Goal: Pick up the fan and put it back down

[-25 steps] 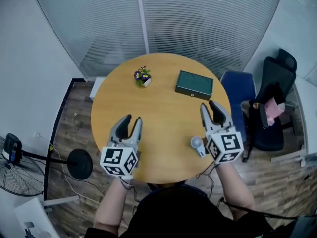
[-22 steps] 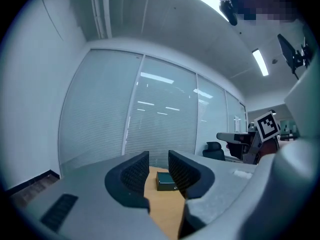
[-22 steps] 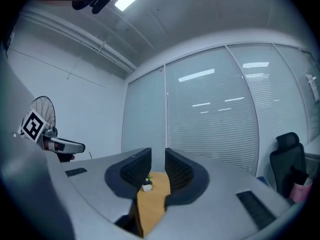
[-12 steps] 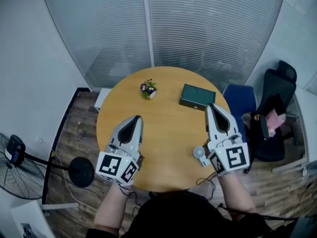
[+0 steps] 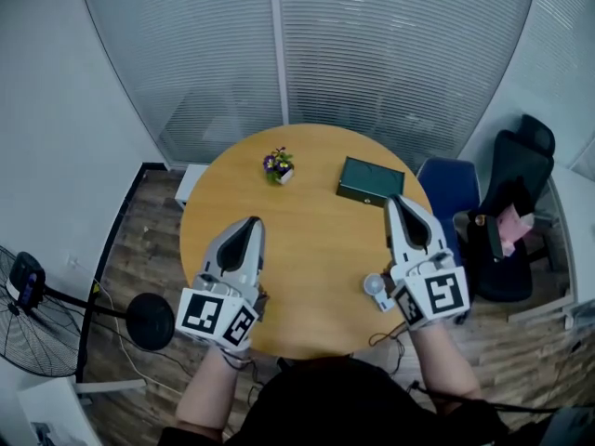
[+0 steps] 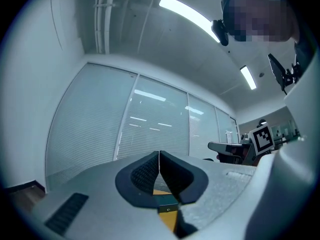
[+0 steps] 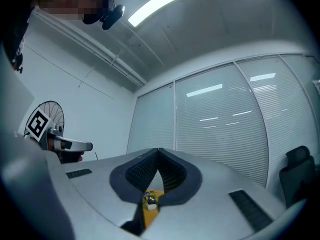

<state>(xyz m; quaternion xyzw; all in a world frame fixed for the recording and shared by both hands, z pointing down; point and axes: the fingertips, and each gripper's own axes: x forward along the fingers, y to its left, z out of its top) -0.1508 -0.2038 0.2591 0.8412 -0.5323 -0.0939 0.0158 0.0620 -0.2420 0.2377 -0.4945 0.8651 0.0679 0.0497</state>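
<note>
In the head view, a round wooden table (image 5: 316, 240) fills the middle of the frame, in front of a wall of pale blinds (image 5: 390, 54). The left gripper (image 5: 252, 222) hangs over the table's lower-left part and the right gripper (image 5: 395, 201) over its right edge. Both point toward the top of the frame, each with its tongs pressed together and nothing in them. Just left of the right gripper's marker cube (image 5: 437, 294), on the tabletop near the lower-right rim, lies a small white fan (image 5: 375, 286). It is small in this view, so its round head and short handle are only roughly made out. No jaw touches it. A flower pot (image 5: 279, 166) with purple blooms stands in the table's upper-left part and a green box (image 5: 370, 181) in its upper right, well apart from the grippers. A floor fan (image 5: 33, 337) stands on the wooden floor at the lower left of the frame. A blue chair (image 5: 446, 193) and a black office chair (image 5: 516, 221) sit at the right.

The left gripper view shows its two dark pads meeting in one thin line at centre, with only a sliver of tabletop below them. The other gripper's cube shows at the right edge.

The right gripper view shows its pads closed together as well. The flower pot appears low in the notch beneath them, far off on the table, and the floor fan's grille sits at the left edge.
</note>
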